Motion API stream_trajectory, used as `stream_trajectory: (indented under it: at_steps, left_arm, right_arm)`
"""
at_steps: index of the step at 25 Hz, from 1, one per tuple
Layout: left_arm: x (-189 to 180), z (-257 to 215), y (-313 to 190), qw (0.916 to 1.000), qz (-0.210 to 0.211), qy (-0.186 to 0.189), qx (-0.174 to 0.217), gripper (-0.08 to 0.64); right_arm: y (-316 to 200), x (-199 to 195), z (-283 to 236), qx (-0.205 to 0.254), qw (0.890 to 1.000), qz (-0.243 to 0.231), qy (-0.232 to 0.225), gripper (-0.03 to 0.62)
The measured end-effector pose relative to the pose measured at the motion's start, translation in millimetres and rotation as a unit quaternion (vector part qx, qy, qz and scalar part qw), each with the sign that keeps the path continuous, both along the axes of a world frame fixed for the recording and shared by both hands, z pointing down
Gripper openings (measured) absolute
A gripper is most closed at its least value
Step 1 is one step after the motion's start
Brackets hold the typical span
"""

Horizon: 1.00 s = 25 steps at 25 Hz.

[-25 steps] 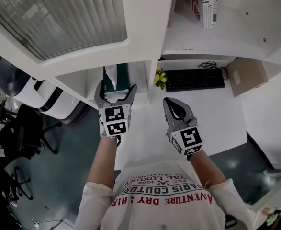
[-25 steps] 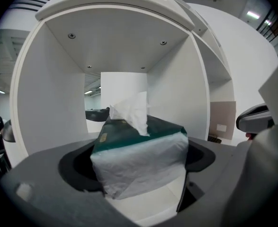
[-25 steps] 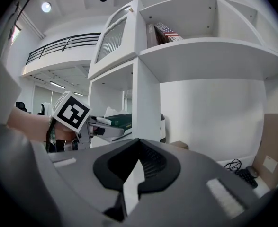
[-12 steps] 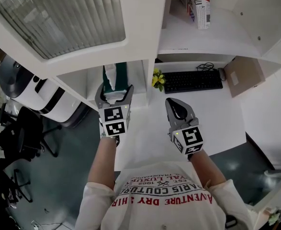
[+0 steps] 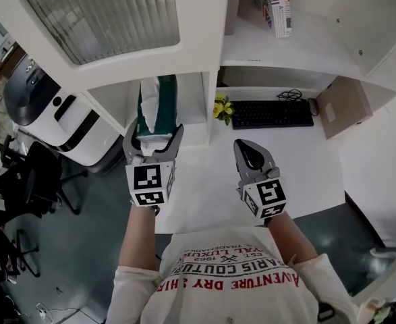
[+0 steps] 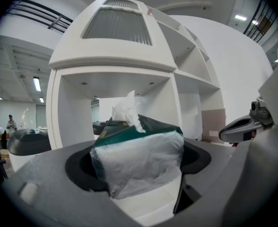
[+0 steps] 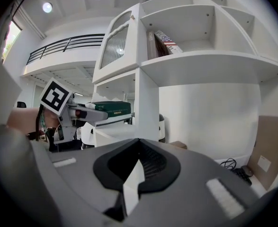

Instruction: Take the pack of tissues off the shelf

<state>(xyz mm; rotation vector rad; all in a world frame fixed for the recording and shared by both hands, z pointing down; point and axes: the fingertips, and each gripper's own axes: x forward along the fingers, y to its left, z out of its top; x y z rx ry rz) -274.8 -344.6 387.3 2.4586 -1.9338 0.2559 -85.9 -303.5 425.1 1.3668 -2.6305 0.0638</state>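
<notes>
The pack of tissues [image 5: 156,106] is green and clear plastic with a white tissue sticking out of its top. My left gripper [image 5: 154,137] is shut on its near end; the jaws have just been closing with the pack between them. In the left gripper view the pack [image 6: 139,162] fills the gap between the jaws, in front of the open white shelf bay [image 6: 115,91]. The right gripper view shows the pack [image 7: 108,109] held level, clear of the shelf. My right gripper [image 5: 248,155] hangs over the desk, shut and empty.
The white shelf unit [image 5: 198,123] stands on a white desk [image 5: 305,154] with a black keyboard [image 5: 272,113], yellow flowers [image 5: 219,108] and a cardboard box [image 5: 346,106]. Books [image 5: 278,2] sit on an upper shelf. A white machine [image 5: 56,113] and an office chair [image 5: 29,181] stand at left.
My left gripper closed on the tissue pack, then rose and pulled back to the left with it, out of the shelf bay. The right gripper barely shifted.
</notes>
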Motion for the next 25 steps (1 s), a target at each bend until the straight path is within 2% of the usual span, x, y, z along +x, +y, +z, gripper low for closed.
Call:
stream_trajectory:
  at_steps: [5,12,19,25]
  left_arm:
    - [10.9,-9.7,38.8,0.9993,0.01,-0.017,0.033,0.434]
    - [15.7,-4.1,92.5,0.9992,0.018,-0.001,0.036,0.436]
    - [10.9,19.9,127.9,0.9997,0.013,0.019,0.006,0.437]
    - [11.4,35.0,135.1,0.9994,0.009,0.028,-0.019,0.437]
  right_arm:
    - [17.2,-3.3,-1.0,0.002,1.0,-0.023,-0.011,0.0]
    - [36.2,-12.9,-3.9,0.005,0.998,-0.058,-0.023,0.0]
    - [47.2,-22.8,-9.0,0.017,0.996,-0.087,-0.029,0.0]
    - [44.0,-18.2,-15.9,0.033,0.996,-0.075,-0.035,0.0]
